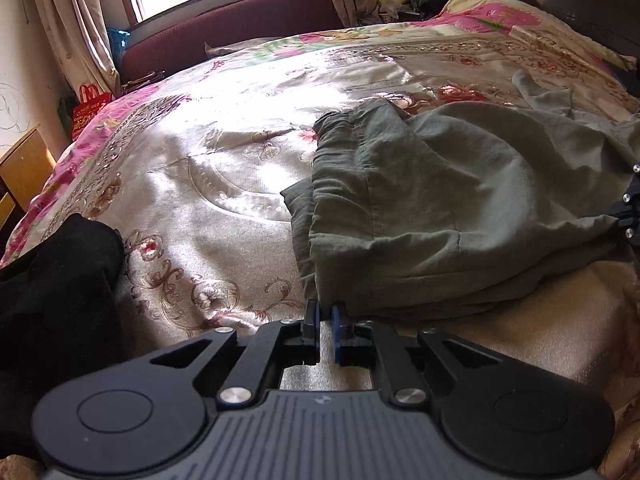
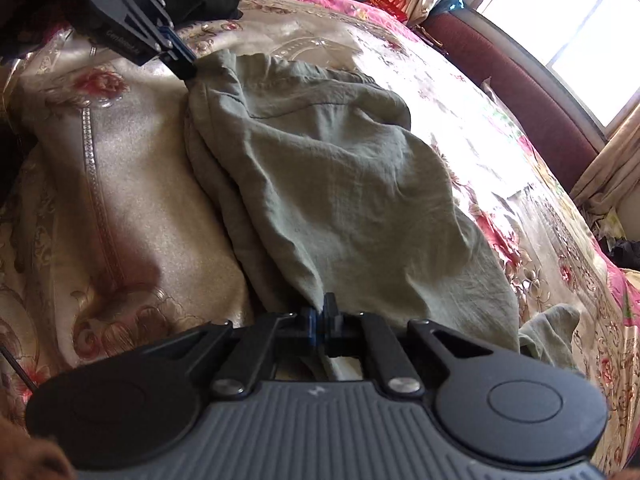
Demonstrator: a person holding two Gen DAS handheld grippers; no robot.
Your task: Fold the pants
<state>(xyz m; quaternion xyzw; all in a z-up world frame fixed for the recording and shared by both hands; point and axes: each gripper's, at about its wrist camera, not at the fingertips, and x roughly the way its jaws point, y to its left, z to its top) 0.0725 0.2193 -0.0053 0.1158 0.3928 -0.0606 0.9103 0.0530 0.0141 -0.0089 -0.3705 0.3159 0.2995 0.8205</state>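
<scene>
On the bed's shiny floral satin bedspread (image 1: 192, 184), the crumpled grey-green cotton pants (image 2: 340, 184) lie half folded. The right hand-held gripper (image 2: 320, 322) is clamped on their near edge, and the left hand-held gripper (image 1: 325, 322), jaws nearly together, pinches their left corner. Both should lower evenly, keeping the fold taut, and let go only once the layers align.

A bed (image 1: 224, 184) under a shiny floral satin cover carries crumpled grey-green linen pants (image 1: 432, 208) and a black garment (image 1: 52, 280).
</scene>
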